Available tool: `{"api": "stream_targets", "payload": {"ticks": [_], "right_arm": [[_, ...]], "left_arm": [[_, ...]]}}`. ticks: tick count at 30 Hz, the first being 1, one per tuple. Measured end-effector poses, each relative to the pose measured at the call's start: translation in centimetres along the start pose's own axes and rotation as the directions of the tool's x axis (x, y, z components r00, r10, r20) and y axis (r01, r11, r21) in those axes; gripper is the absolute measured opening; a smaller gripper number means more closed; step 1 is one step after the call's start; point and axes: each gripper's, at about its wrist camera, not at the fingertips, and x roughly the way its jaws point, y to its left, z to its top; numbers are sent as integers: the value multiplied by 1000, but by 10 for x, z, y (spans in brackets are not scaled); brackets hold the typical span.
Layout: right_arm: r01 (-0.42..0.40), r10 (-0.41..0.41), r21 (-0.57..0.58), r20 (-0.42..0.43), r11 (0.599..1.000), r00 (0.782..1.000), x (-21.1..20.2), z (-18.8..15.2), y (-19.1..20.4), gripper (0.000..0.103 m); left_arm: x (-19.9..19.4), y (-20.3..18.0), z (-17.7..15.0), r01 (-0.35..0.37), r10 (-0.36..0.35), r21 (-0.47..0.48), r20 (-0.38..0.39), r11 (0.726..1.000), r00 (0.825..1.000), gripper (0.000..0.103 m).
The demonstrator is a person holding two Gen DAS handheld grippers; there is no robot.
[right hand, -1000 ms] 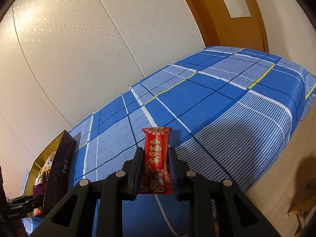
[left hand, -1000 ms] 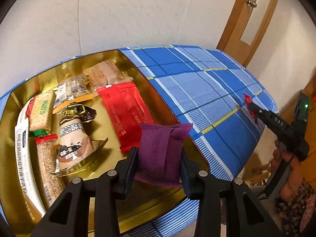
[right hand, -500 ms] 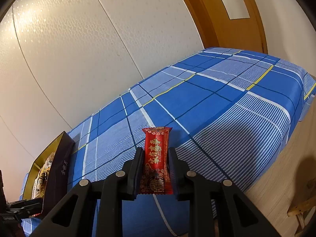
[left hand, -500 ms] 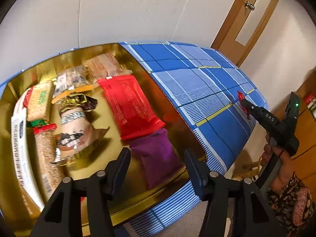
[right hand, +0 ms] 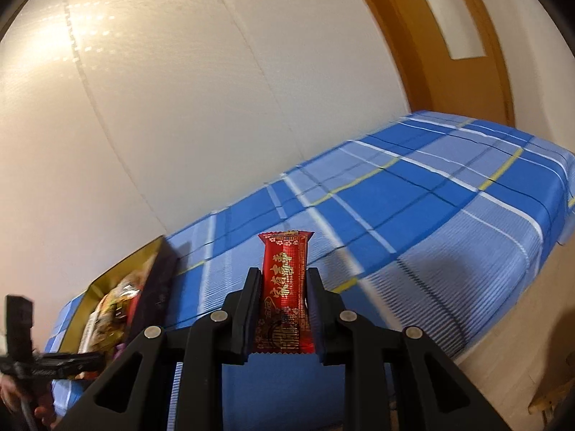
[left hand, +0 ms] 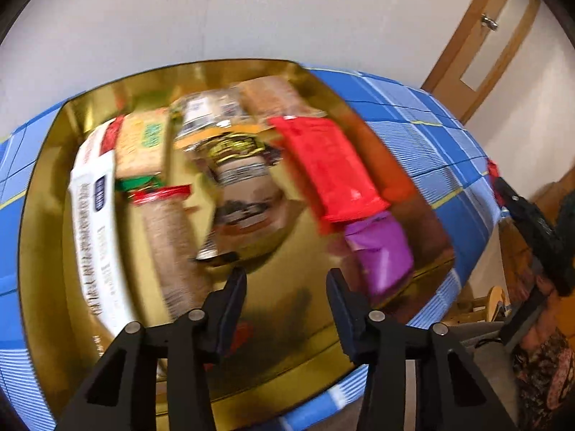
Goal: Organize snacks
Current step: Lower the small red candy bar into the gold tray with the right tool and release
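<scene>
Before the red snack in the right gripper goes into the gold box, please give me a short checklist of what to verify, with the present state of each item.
1. Right gripper holds the red snack firmly: ok, fingers pressed on both sides.
2. Left gripper is empty: ok. Its jaws have just been closing, nothing between them.
3. Purple pack lies inside the gold box: ok, at its right side.
4. Free floor in the box for one more snack: ok, bare gold near the left fingers.
5. Left gripper is clear of the box: not ok, it hangs over the front part.
6. Exact spacing of the packs: cannot tell, left view is blurred.
</scene>
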Motion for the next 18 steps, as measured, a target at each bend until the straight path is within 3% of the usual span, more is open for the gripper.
{"api": "stream_targets", "payload": {"ticks": [4, 10, 13, 18], "right_arm": [[-109, 108, -46, -14, 993, 994, -6, -3, 31, 25], [-258, 246, -130, -103, 957, 964, 0, -10, 92, 25], [-326, 291, -176, -197, 929, 936, 14, -15, 125, 25], [-405, 302, -263, -354, 876, 885, 38, -27, 170, 25]], "left_arm": [[-2, 14, -4, -24, 24, -7, 1, 1000, 1000, 42], [-6, 34, -9, -8, 8, -81, 7, 997, 1000, 42], [-12, 36, -13, 10, -7, -105, 25, 994, 1000, 42], [-29, 22, -22, -50, 53, -48, 73, 998, 996, 44]]}}
